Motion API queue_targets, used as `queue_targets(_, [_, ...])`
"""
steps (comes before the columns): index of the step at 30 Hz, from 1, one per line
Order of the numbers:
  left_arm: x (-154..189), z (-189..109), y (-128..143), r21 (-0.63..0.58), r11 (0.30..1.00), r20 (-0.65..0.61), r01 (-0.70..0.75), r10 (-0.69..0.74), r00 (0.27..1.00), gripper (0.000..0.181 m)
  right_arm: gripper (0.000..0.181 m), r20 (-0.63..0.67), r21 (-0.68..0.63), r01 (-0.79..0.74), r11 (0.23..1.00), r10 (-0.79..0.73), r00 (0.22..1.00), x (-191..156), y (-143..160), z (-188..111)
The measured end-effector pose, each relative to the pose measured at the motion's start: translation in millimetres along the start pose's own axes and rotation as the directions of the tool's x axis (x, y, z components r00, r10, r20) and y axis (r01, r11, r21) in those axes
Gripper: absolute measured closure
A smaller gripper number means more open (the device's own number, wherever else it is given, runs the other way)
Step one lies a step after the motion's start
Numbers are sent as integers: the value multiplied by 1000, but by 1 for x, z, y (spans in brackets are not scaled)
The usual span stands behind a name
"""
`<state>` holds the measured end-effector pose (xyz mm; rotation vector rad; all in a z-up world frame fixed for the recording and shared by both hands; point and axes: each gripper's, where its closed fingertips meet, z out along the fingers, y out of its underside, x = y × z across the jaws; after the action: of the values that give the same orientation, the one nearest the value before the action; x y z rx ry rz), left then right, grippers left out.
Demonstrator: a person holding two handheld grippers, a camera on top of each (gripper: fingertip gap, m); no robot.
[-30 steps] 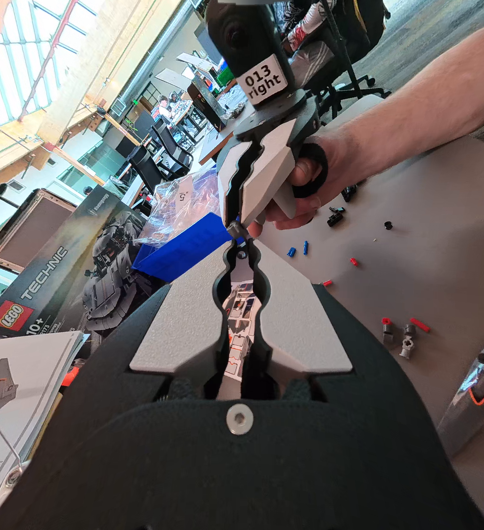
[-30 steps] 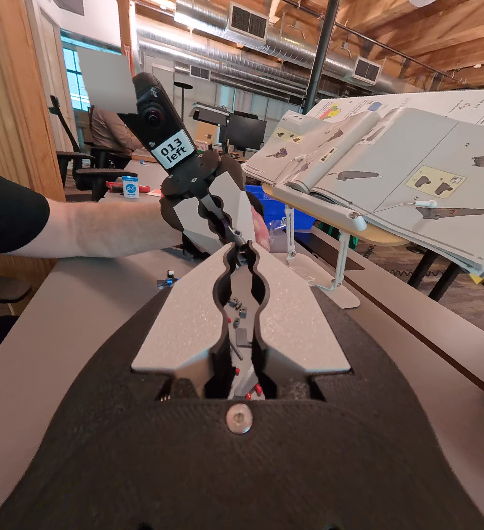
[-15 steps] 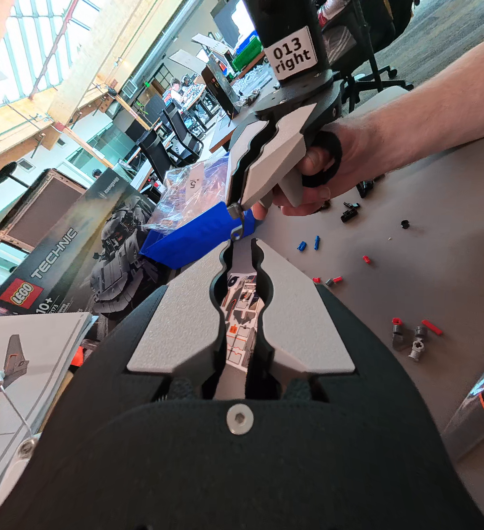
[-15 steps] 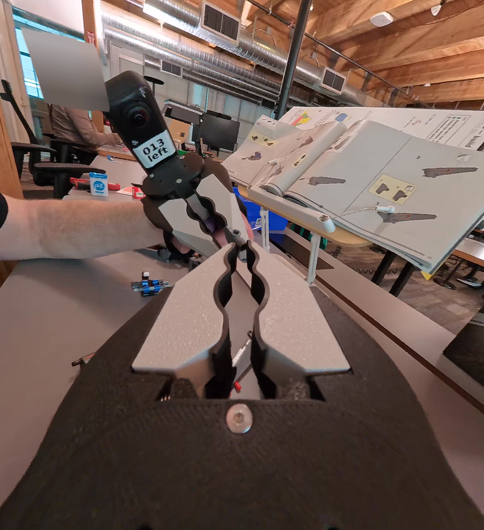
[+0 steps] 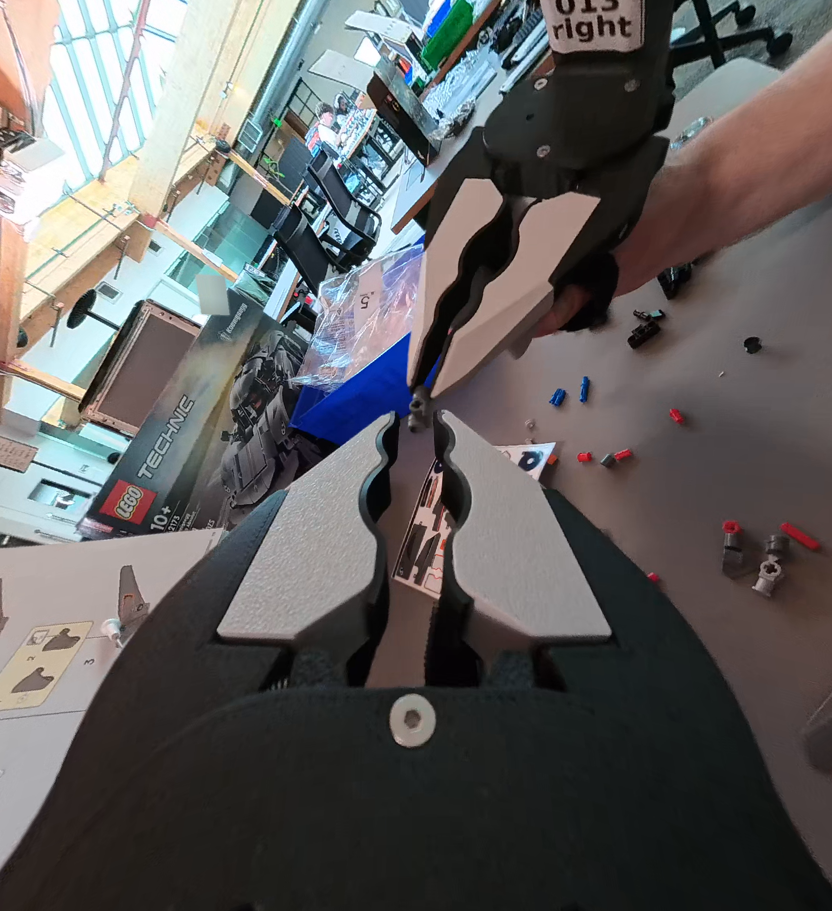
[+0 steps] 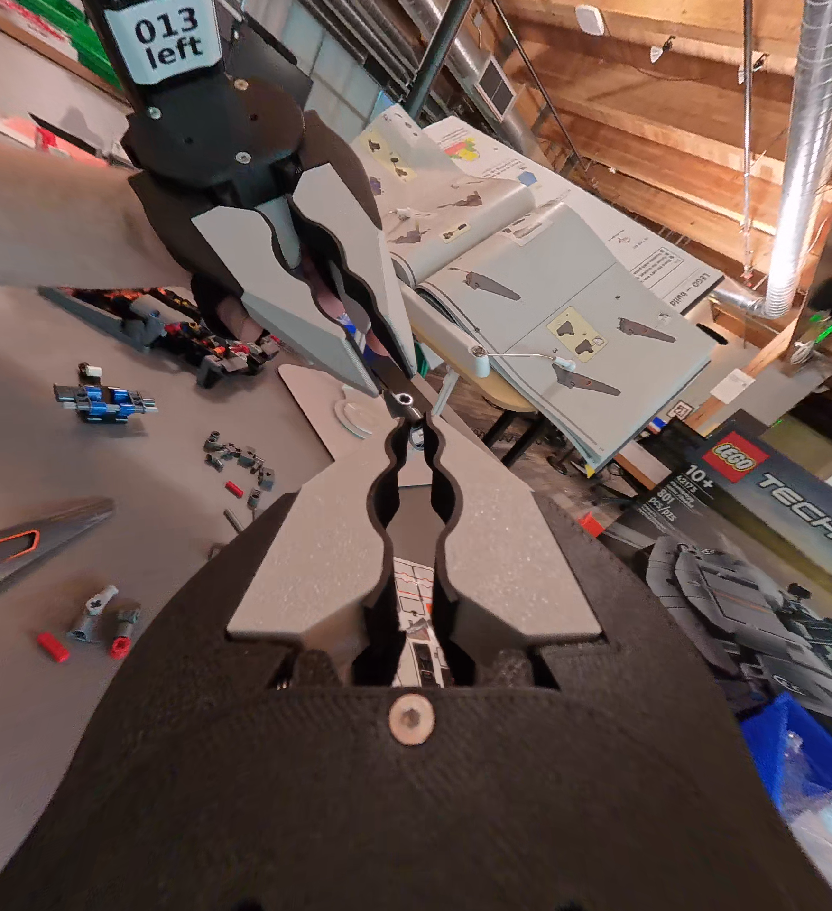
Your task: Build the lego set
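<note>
1. The task's thing in hand was a small dark grey connector piece, held in the air above the surface, between the tips of the two tools.
2. In the left wrist view, the right hand-held gripper came in from above with its fingers drawn together and clamped on the piece's upper end.
3. The left hand-held gripper stood with its tips a little apart. The lower end of the piece sat right at that gap; whether the tips pressed on it I could not tell.
4. In the right wrist view, the left hand-held gripper looked nearly together around a thin dark part, which met the piece at the right hand-held gripper's tips.
5. Judged by its look, the piece was hard plastic: very light, stiff, smooth and apt to slip or spin under a narrow pinch. It would likely snap rather than bend.
6. The best hold seemed across its flat sides near one end, leaving the hole free for mating.
7. Loose red, blue and grey bits lay scattered on the surface, and an instruction booklet stood open on a stand behind.
</note>
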<state>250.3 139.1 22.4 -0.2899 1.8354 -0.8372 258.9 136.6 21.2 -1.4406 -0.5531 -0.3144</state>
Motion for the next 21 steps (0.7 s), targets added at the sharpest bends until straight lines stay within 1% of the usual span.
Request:
queue_targets(6, [3,5,7,-52,998,6,-45,45,999,176,178,-26,-17,56,998,-56,998,0,0,0])
queue_targets(11, [5,6,8,-52,997,0,-49,49,999,181,178,-21,-18,67,998,-67,998,-2,0,1])
queue_targets(13, [5,5,8,-46,999,-8,-28,28,1000,181,178,-15,-16,65,998,-65,998,-2,0,1])
queue_targets(16, [4,4,6,-22,999,-24,27,-28,999,181,174,-19,-15,63,998,-63,998,-1,0,1])
queue_targets(19, [1,1,1,20,987,-66,159,-158,985,181,151,-25,-29,106,994,-106,994,-1,0,1])
queue_targets(21, [1,-2,0,23,964,-124,264,-259,958,181,148,-54,-56,183,982,-186,981,0,0,0])
